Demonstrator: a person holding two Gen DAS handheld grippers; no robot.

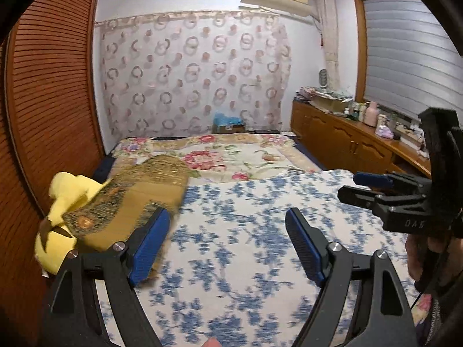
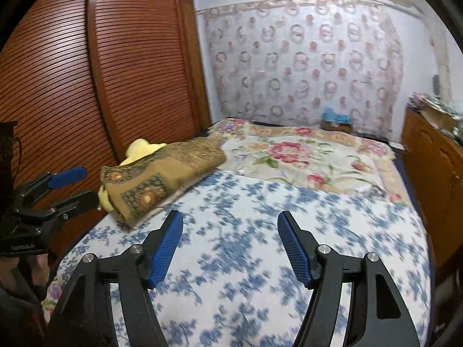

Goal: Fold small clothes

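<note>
My left gripper is open and empty above the blue-flowered white sheet on the bed. My right gripper is also open and empty over the same sheet. Each gripper shows in the other's view: the right one at the right edge, the left one at the left edge. A folded brown patterned cloth lies at the bed's left edge, over a yellow garment. Both also show in the right wrist view: the cloth and the garment.
A slatted wooden wardrobe stands close along the bed's left side. A pink-flowered blanket covers the far half of the bed. A wooden sideboard with bottles and clutter runs along the right wall under a window.
</note>
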